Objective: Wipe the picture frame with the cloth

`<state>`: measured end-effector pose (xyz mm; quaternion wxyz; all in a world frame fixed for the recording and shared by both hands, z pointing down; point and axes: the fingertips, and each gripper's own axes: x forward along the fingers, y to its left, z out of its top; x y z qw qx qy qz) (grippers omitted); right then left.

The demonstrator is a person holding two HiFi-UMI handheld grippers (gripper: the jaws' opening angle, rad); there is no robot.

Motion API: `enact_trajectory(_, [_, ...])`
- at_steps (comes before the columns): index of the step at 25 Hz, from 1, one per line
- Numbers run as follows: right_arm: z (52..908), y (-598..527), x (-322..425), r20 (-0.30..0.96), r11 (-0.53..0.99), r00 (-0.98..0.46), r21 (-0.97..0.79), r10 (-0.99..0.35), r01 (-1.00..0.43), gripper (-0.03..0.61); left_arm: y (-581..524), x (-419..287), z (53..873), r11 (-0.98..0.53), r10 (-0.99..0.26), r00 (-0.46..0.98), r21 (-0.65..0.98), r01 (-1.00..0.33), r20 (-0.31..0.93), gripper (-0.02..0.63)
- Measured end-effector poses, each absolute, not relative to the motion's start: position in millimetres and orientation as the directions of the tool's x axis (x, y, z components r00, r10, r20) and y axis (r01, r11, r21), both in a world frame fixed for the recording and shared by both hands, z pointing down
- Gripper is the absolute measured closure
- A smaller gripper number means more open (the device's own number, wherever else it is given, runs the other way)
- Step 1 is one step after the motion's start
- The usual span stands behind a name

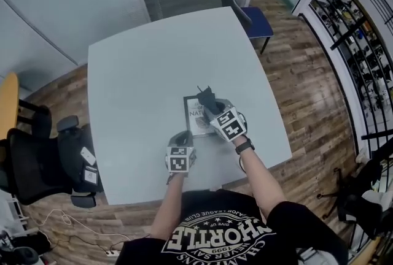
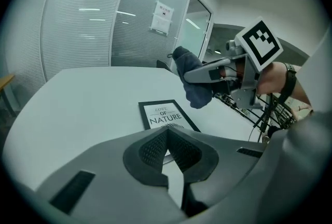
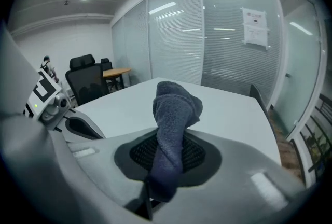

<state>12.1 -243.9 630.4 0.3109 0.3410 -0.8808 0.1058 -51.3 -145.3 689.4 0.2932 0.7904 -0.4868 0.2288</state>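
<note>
A black-edged picture frame (image 1: 195, 116) printed "LOVE OF NATURE" lies flat on the white table (image 1: 141, 73), near its front right part. My right gripper (image 1: 210, 105) hovers just above the frame, shut on a dark blue cloth (image 1: 205, 97) that sticks up and forward from the jaws. In the right gripper view the cloth (image 3: 174, 124) stands twisted between the pads. My left gripper (image 1: 182, 138) is near the table's front edge, just short of the frame (image 2: 165, 114), jaws shut with nothing between them. From the left gripper view the cloth (image 2: 191, 82) hangs over the frame's far right.
Black office chairs (image 1: 43, 159) stand left of the table, beside a wooden desk (image 1: 7, 104). A blue chair (image 1: 253, 19) is at the far right corner. Glass walls with blinds (image 2: 104, 26) lie beyond. A rack of equipment (image 1: 362, 43) lines the right side.
</note>
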Motion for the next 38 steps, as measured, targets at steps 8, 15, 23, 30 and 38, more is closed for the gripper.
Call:
enact_trajectory(8, [676.8,-282.7,-46.9,0.796,0.942,-0.503,0.272,-0.335,-0.196,0.505,-158.9,-53.5,725.5,-0.308,-0.569,0.436,0.311,-0.899,0.698,0.609])
enact_trajectory(15, [729.0,-287.1,-75.0,0.899,0.951,-0.382,0.280,-0.214,0.127,0.503,-153.3,-51.7,753.6,-0.260,-0.510,0.440,0.355,-0.898,0.739,0.609])
enact_trajectory(23, [766.3,-291.2,-76.6,0.942,0.953,-0.286,0.238,-0.178,0.190,0.503,-151.0,-54.2,773.6,-0.213,-0.471,0.408,0.348,-0.913,0.782,0.609])
enact_trajectory(30, [770.5,-294.8,-39.4,0.950,0.953,-0.252,0.237,-0.187,0.187,0.502,-152.5,-52.7,775.1,-0.186,-0.477,0.405,0.361,-0.914,0.780,0.609])
enact_trajectory(38, [764.5,-299.0,37.6,0.951,0.974,-0.223,0.223,-0.212,0.026,0.502,-152.7,-53.0,773.8,-0.162,-0.486,0.402,0.372,-0.914,0.776,0.609])
